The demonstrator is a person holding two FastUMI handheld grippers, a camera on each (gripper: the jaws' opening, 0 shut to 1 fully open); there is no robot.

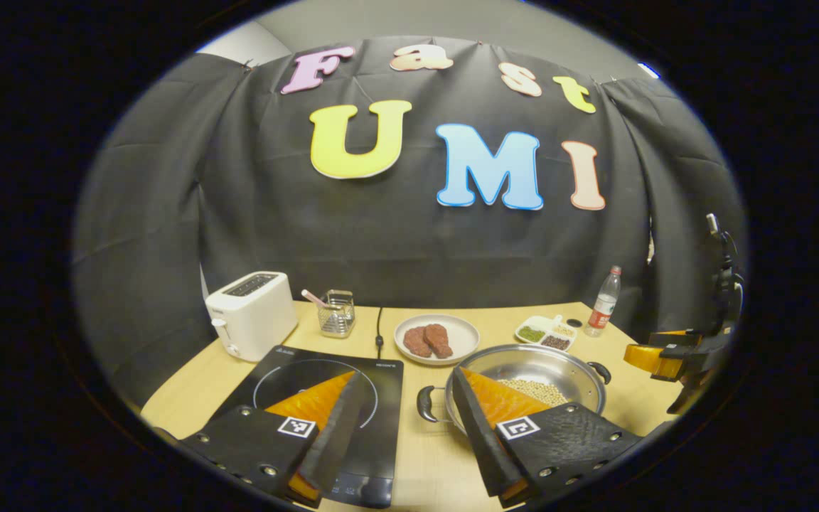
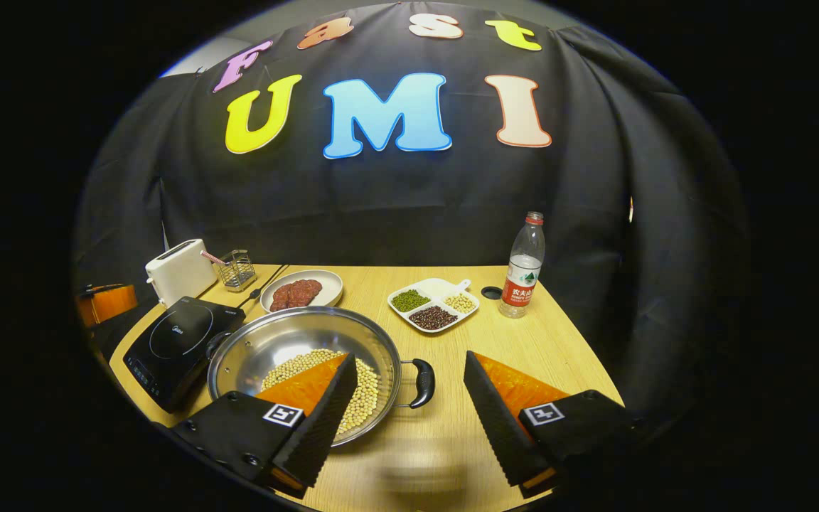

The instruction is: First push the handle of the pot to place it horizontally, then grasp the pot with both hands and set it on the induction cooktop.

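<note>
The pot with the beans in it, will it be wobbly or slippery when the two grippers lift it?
The pot looks like stiff shiny metal, so its rim may be slippery. The loose beans would probably slide if it tilts. Gripping both side handles should keep it level.

A staged kitchen corner inside a recording booth: a light wooden table (image 2: pixel 523 355) backed by draped black cloth (image 2: pixel 409 206) carries a black induction cooktop (image 2: pixel 168 341), a white toaster (image 1: pixel 252 313), a steel pot (image 2: pixel 288 348) of beans, and a white plate (image 1: pixel 463 334) of red meat.
</note>
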